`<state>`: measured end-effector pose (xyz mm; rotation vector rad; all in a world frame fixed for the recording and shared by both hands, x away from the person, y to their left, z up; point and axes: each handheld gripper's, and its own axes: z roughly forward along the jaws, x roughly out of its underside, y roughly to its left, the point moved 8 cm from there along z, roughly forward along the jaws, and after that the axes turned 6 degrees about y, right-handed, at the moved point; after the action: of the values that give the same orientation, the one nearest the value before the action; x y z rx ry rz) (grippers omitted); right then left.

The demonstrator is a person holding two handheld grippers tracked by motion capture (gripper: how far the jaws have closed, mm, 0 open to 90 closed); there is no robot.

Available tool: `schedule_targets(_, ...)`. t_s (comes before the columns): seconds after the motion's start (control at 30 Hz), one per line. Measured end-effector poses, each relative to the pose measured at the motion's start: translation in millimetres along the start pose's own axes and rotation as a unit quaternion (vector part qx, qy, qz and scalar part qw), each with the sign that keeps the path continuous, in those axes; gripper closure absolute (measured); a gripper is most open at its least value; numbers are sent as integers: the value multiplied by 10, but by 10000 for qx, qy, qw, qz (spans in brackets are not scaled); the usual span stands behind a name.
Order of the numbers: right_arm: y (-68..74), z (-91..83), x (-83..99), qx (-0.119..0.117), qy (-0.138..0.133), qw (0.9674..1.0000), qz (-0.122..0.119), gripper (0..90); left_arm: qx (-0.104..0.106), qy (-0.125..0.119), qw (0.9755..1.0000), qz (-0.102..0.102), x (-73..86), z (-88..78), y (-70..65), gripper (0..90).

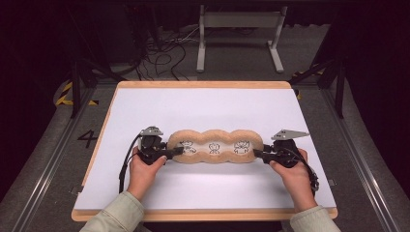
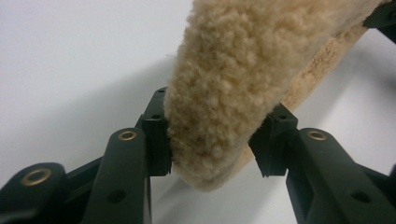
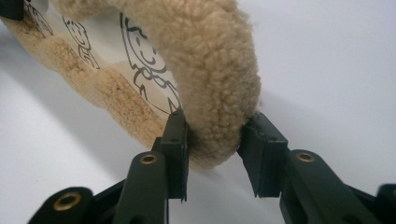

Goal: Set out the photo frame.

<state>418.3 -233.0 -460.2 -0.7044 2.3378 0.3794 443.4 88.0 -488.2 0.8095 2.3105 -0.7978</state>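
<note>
Left gripper point(image 1: 175, 151), right gripper point(image 1: 258, 153) clamped on opposite ends of fleece cushion point(image 1: 215, 146); advise level, even tension; lower flat onto white board point(image 1: 203, 108).

Drawings point(image 1: 214, 148) on the cushion point(image 1: 198, 137) too small to tell.

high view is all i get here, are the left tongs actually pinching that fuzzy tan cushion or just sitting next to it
Observer: Pinching. In the left gripper view the left tongs have both pads pressed into the rounded end of the fuzzy tan cushion.
Operator: and the right side
Observer: Same. In the right gripper view the right tongs clamp the plush rim at the other end, denting the pile.
Operator: is it lying flat on the board
Observer: Not fully. In both gripper views the gripped ends sit a little above the white board, with shadow beneath.
</note>
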Motion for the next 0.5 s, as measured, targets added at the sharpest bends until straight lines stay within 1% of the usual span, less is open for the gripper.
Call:
schedule_targets(0.23,-6,27,11,-26,45,10000,21,638,-3,52,10000,-63,13,3,-4,553)
schedule_targets(0.37,-1,36,29,-110,103,9998,126,617,-28,2,10000,-91,9,7,-12,534)
schedule_targets(0.4,1,39,39,-150,137,9996,171,603,1,-4,9999,-111,9,3,-22,523)
schedule_targets(0.47,3,44,63,-228,192,9994,196,569,-23,-10,10000,-66,9,-6,-34,470)
schedule_targets(0.5,4,38,67,-254,167,9993,219,551,-23,-10,10000,-66,9,-6,-34,443)
